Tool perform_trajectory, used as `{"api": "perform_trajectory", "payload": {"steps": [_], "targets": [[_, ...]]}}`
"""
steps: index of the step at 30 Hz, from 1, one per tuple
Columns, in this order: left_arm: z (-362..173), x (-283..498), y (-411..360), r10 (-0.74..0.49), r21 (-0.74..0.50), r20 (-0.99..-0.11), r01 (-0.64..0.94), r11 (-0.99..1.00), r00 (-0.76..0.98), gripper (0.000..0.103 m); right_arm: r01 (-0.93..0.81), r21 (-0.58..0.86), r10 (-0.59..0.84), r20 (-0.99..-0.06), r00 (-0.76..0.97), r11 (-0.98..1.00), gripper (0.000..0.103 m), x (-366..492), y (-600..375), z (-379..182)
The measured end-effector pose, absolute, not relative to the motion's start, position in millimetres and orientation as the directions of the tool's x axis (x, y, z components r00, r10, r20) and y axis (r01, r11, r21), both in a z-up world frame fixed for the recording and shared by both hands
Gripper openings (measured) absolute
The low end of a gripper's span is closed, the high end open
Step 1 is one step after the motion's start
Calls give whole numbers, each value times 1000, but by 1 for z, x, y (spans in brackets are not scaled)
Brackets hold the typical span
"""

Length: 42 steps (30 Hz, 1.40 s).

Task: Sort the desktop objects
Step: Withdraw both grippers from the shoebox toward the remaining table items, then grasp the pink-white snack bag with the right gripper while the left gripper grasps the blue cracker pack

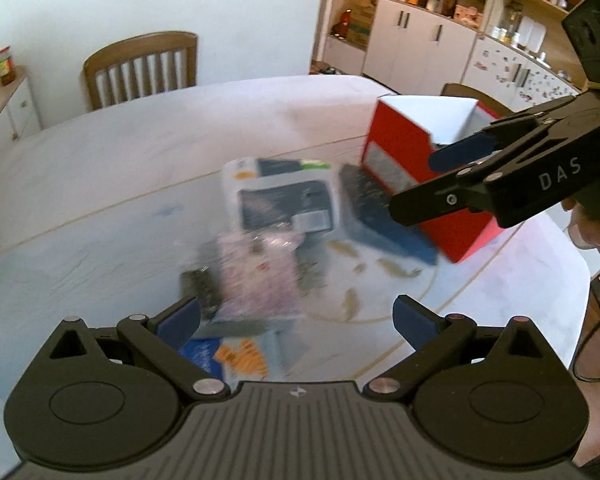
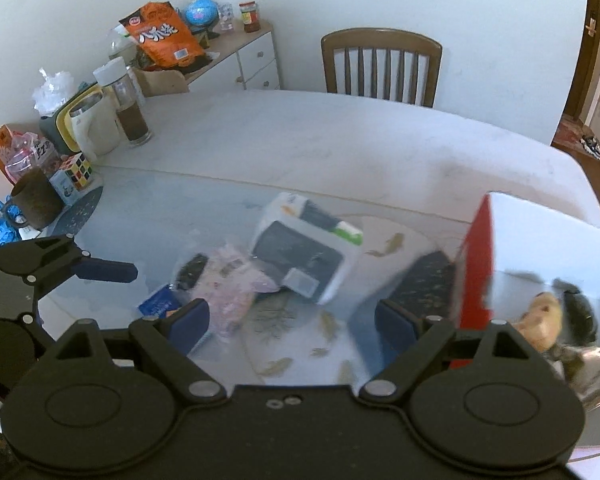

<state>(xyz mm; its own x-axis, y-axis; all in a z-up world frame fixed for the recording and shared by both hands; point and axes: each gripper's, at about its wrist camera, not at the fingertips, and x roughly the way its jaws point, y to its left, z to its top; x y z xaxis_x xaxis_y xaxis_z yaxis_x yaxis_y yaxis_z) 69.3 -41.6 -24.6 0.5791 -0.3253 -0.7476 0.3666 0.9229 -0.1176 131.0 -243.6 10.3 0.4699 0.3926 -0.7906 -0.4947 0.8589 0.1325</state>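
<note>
A pile of desktop objects lies on the glass-topped table: a white and dark box (image 1: 284,196) (image 2: 308,248), a pink plastic packet (image 1: 260,276) (image 2: 228,288), a dark blue notebook (image 1: 380,212) (image 2: 412,284) and a blue and orange packet (image 1: 224,354) (image 2: 160,304). A red box (image 1: 404,148) (image 2: 476,256) with a white inside stands to the right; several items lie in it. My left gripper (image 1: 296,318) hovers open over the pink packet, nothing between its fingers. My right gripper (image 2: 292,324) is open above the table beside the red box, and appears side-on in the left wrist view (image 1: 412,178).
A wooden chair (image 1: 140,68) (image 2: 380,64) stands at the far side. Clutter sits at the table's left end: a Rubik's cube (image 2: 80,170), a brown mug (image 2: 36,200), a jar (image 2: 124,100), a white pitcher (image 2: 94,128). Cabinets (image 1: 420,44) line the back right.
</note>
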Motion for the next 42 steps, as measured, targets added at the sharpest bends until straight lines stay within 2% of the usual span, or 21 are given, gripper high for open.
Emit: {"api": "perform_trajectory", "payload": {"steps": [18,30,42], "targets": [[-81,81,7,-270,-128,-794,285,950,544,103,-423,192,378,-828,415,885,83,146,-182,-27],[-99,88,1,-275,-115,-807,318,941,522,103,-409,180,346,-858,380,895,81,164,-162,-51],[-105,86,-2,-246,-82,-797,305,949,551,103,-311,232,343,-862,374,922,80,181,-159,-63]]}}
